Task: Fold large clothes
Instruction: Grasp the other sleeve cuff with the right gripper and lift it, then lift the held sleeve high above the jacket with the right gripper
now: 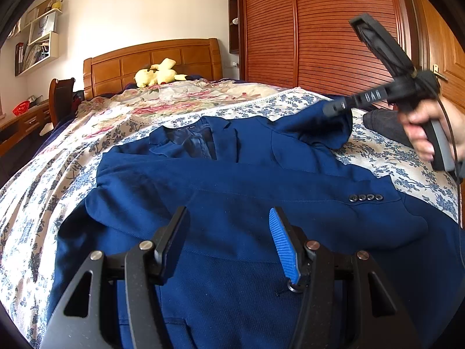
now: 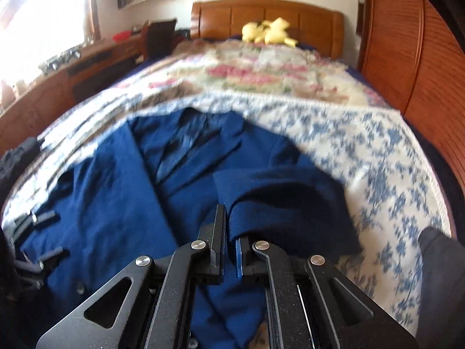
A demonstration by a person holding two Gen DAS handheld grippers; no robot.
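Note:
A navy blue suit jacket (image 1: 232,180) lies face up on the bed, collar toward the headboard. One sleeve is folded across its front, its cuff buttons (image 1: 365,197) at the right. My left gripper (image 1: 229,226) is open and empty just above the jacket's lower body. My right gripper (image 1: 334,109) is shut on the jacket's other sleeve (image 1: 325,128) and holds it lifted at the right shoulder. In the right wrist view the gripper (image 2: 229,232) pinches that sleeve fabric (image 2: 279,200) above the jacket (image 2: 116,197). The left gripper (image 2: 35,238) shows at the left edge.
The bed has a blue floral sheet (image 1: 407,163) and a pink floral quilt (image 1: 180,96). A yellow plush toy (image 1: 158,72) lies by the wooden headboard (image 1: 151,61). A slatted wooden wardrobe (image 1: 319,29) stands at the right. A dark grey garment (image 1: 383,125) lies at the right bed edge. A desk (image 2: 72,81) is left.

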